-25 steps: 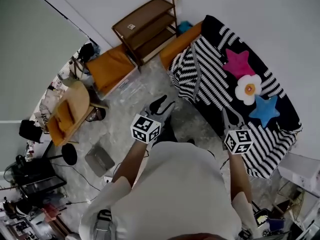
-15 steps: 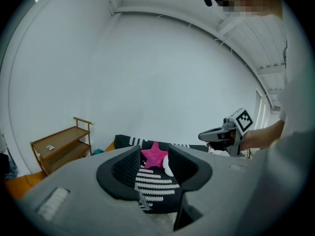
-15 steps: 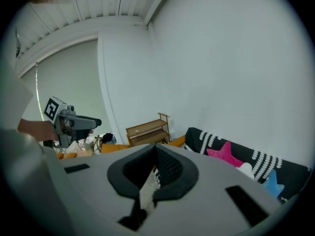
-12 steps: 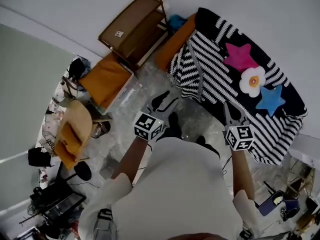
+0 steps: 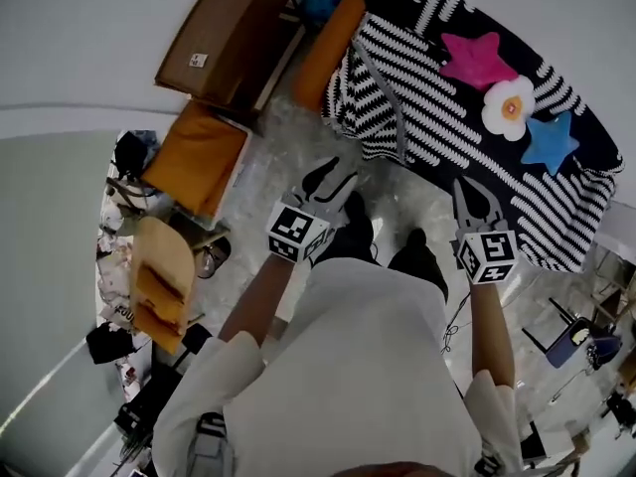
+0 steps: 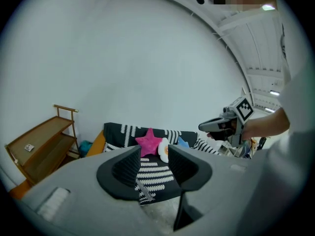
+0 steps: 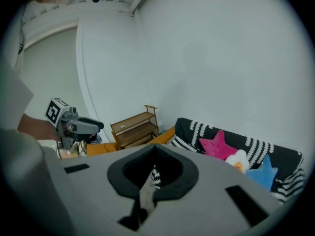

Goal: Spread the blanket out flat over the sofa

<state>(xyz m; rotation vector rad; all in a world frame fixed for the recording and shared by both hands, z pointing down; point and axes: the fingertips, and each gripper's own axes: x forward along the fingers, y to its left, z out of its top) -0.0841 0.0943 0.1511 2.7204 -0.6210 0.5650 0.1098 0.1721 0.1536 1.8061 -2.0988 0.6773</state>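
The black-and-white striped blanket lies over the orange sofa, hanging down its front, with a raised fold near the left. On it rest a pink star cushion, a white flower cushion and a blue star cushion. My left gripper hovers open above the floor in front of the sofa, holding nothing. My right gripper is shut on nothing, just short of the blanket's front edge. The left gripper view looks between open jaws at the blanket.
A wooden shelf unit stands left of the sofa. An orange ottoman and a wooden chair sit further left, with clutter along the wall. A stool and small items are at the right. My feet stand on the marbled floor.
The head view has swung so the sofa sits higher in the frame and my feet show. Both grippers hold about the same pose, away from the blanket.
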